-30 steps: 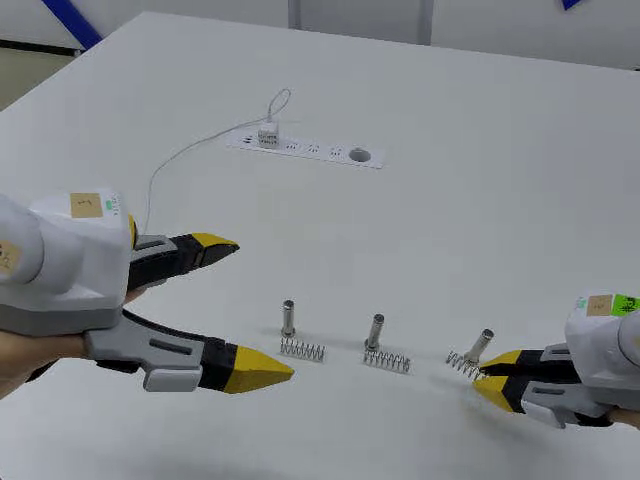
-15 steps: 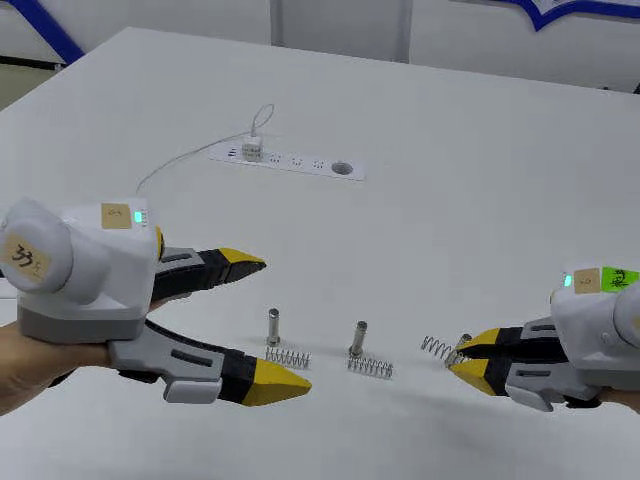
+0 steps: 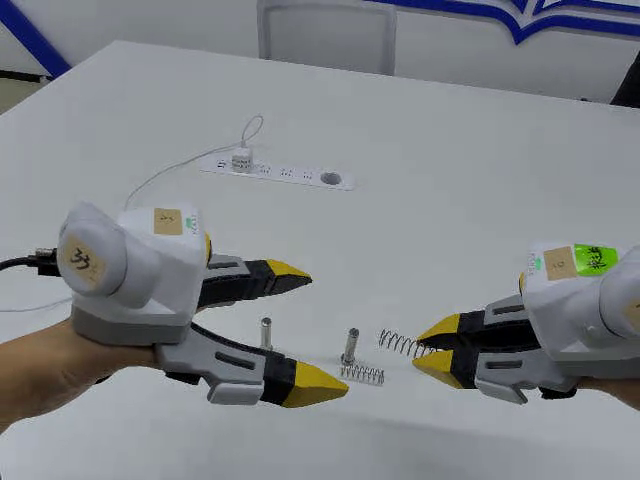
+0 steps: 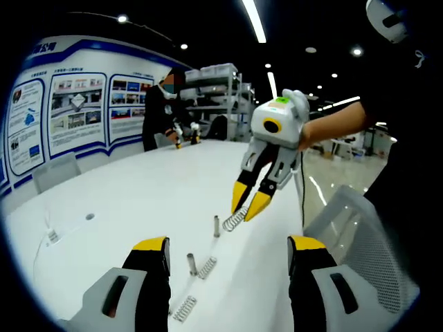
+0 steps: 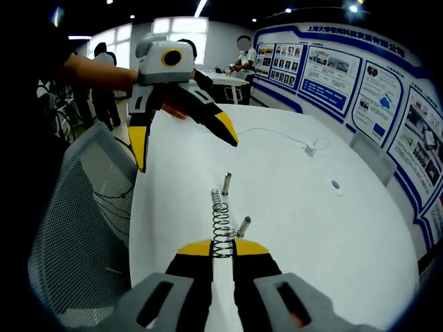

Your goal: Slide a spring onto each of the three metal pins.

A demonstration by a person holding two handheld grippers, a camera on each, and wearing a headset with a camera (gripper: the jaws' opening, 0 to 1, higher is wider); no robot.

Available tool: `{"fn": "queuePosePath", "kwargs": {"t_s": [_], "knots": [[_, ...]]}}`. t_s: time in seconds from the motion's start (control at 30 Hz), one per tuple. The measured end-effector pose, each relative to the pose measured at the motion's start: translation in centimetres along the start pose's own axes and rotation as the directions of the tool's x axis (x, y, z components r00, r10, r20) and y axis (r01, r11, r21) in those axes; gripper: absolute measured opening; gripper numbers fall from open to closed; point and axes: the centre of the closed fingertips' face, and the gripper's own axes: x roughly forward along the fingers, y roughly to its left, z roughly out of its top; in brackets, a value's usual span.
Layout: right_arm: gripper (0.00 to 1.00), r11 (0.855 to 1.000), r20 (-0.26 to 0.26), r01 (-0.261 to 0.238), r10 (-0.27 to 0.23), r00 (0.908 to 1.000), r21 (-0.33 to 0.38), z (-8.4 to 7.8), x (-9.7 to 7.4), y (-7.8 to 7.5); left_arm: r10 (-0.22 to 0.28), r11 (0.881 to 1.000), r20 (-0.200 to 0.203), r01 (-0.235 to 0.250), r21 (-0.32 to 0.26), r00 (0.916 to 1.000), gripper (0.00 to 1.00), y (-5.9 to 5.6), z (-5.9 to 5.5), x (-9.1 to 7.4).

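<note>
Over the tabletop (image 3: 480,180), my left gripper (image 3: 322,332) hangs with jaws wide apart. The right gripper (image 3: 425,348) pinches one spring (image 3: 398,344) by its end. Its long axis runs straight ahead of those jaws, apparently off the surface. I should swing it upright above the pin (image 3: 350,343) just ahead, then lower.

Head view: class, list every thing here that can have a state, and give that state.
left gripper: open, jaws wide, holding nothing.
right gripper: shut on the held spring.
held spring: gripped at one end, on no pin.
pin beside the left gripper: upright, bare.
middle pin: upright, bare.
loose spring: lying flat beside the middle pin.
power strip: one white plug inserted.
</note>
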Motion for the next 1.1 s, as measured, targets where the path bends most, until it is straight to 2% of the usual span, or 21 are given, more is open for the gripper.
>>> {"fn": "queuePosePath", "kwargs": {"t_s": [0.13,0.47,0.7,0.8,1.1], "knots": [[0.1,0.999,-0.001,-0.019,0.019,0.9998,-0.036,0.8,-0.1,0.7,-0.035,0.999,0.007,0.035,-0.006,0.9994,0.65,-0.7,0.0,0.4],[0.1,0.994,0.034,-0.064,0.067,0.9972,-0.089,3.0,-0.3,2.1,-0.071,0.997,-0.011,0.071,0.008,0.9974,0.58,-1.7,-0.3,1.3],[0.1,0.99,0.034,-0.086,0.091,0.9953,-0.11,3.2,-0.1,2.8,-0.084,0.996,-0.018,0.084,0.02,0.9963,0.52,-2.0,-0.5,1.5],[0.1,0.988,0.035,-0.099,0.103,0.994,-0.118,3.3,-0.1,3.2,-0.102,0.994,-0.01,0.103,0.024,0.9947,0.5,-2.5,-0.2,1.7],[0.1,0.983,0.029,-0.126,0.131,0.991,-0.134,3.3,0.0,3.9,-0.125,0.991,-0.029,0.126,0.05,0.9917,0.39,-3.1,-0.4,2.0]]}}
